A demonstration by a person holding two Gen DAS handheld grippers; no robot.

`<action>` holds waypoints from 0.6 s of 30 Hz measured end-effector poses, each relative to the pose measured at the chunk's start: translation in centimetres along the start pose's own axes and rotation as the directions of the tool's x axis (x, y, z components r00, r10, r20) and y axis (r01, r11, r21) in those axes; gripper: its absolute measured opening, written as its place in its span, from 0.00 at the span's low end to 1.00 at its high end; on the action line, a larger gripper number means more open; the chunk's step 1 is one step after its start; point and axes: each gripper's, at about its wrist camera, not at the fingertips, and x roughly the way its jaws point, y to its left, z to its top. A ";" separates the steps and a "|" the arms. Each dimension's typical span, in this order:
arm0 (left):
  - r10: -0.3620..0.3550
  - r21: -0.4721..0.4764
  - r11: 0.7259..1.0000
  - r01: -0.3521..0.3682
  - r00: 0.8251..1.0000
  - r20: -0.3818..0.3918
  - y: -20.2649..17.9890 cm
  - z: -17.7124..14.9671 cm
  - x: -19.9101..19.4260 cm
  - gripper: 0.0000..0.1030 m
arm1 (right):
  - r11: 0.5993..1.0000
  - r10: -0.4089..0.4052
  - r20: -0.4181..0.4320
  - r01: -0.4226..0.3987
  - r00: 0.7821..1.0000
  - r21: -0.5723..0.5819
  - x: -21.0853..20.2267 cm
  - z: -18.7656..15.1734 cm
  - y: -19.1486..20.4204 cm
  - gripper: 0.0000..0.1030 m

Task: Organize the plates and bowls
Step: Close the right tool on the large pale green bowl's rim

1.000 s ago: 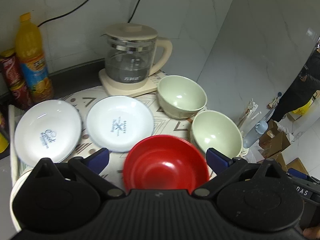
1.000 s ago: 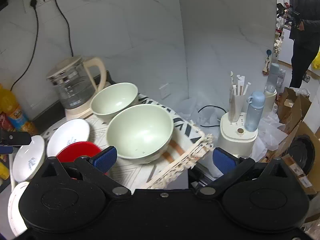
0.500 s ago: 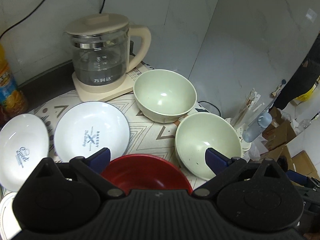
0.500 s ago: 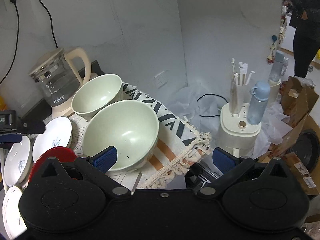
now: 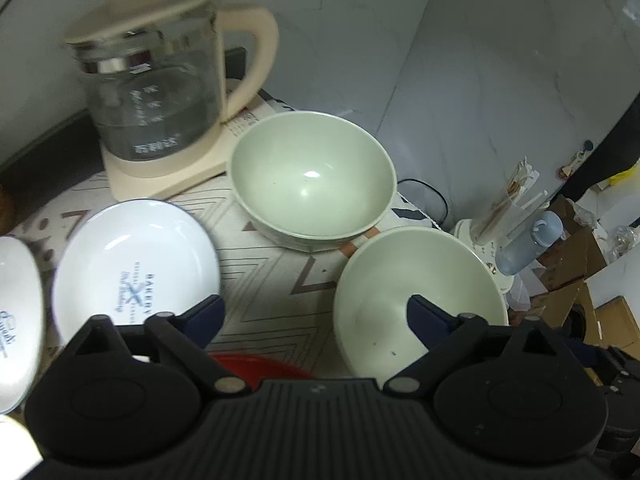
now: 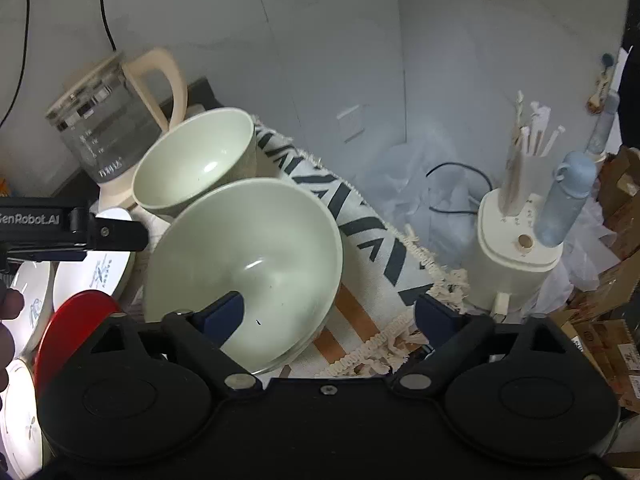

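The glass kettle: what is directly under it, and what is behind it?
Under the glass kettle is its cream base, which rests on the patterned cloth. Behind it stands the white wall. The counter under the cloth is covered.

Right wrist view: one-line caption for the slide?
Open right claw at the near green bowl, its twin and kettle behind.

White marble-look walls [image 6: 328, 40] meet in a far corner behind a dark surface [image 5: 60, 152] covered by a patterned, fringed cloth [image 6: 372, 236], with cardboard boxes [image 6: 616, 320] crowding the floor on the right.
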 end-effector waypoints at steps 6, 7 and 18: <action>-0.018 -0.023 1.000 0.017 0.998 -0.054 -0.1 0.6 2.3 0.71 | 0.999 0.042 -0.044 -0.042 0.998 0.010 1.8 0.4 0.1 0.73; -0.020 -0.025 1.000 0.018 0.998 -0.062 0.0 0.6 2.6 0.67 | 0.999 0.044 -0.054 -0.043 0.998 0.011 2.1 0.4 0.1 0.68; -0.076 -0.114 0.992 0.060 0.987 -0.141 0.9 0.5 5.4 0.25 | 0.994 0.101 -0.106 -0.096 0.989 0.048 4.0 0.3 -0.5 0.21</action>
